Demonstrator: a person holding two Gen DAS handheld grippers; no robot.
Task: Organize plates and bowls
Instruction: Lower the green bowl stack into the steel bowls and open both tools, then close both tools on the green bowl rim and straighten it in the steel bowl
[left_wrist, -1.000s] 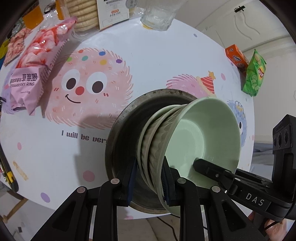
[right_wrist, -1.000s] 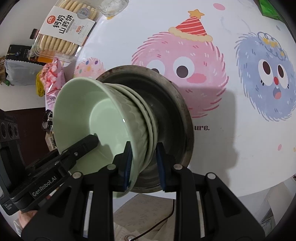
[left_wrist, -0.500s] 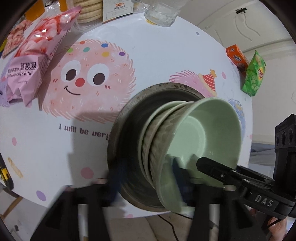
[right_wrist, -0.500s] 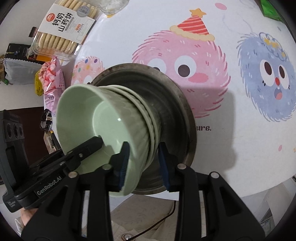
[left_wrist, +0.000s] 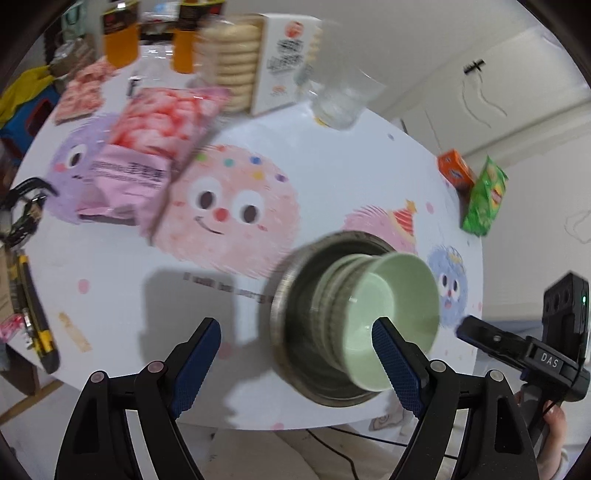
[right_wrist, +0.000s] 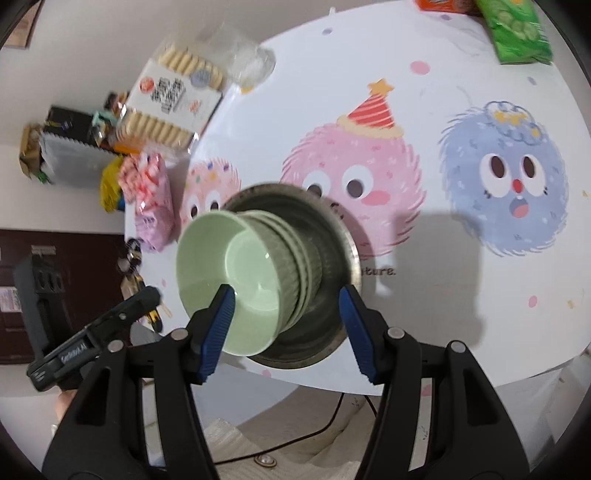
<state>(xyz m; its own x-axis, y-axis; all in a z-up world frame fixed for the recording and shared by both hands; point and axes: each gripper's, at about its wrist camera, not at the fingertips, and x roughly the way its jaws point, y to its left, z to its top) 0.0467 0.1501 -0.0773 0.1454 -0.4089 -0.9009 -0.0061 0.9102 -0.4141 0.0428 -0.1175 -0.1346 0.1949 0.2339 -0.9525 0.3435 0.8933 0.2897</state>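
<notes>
Sitting near the edge of the table (left_wrist: 332, 177), the big metal plate (right_wrist: 343, 236) holds my stack of green bowls (right_wrist: 236, 280). They look hard, smooth and easy to break, so I would pinch a rim slowly. My left gripper (left_wrist: 295, 354) and right gripper (right_wrist: 286, 314) are both wide apart, holding nothing.

A round white table (left_wrist: 332, 177) printed with fuzzy cartoon faces spreads ahead of the fingers. Beyond its far edge stands a plain pale wall (left_wrist: 424, 48) bearing thin squiggly marks. Off to the left of the right view's fingers, a dark brown cabinet (right_wrist: 74, 251) sits low against a white wall (right_wrist: 92, 44).
</notes>
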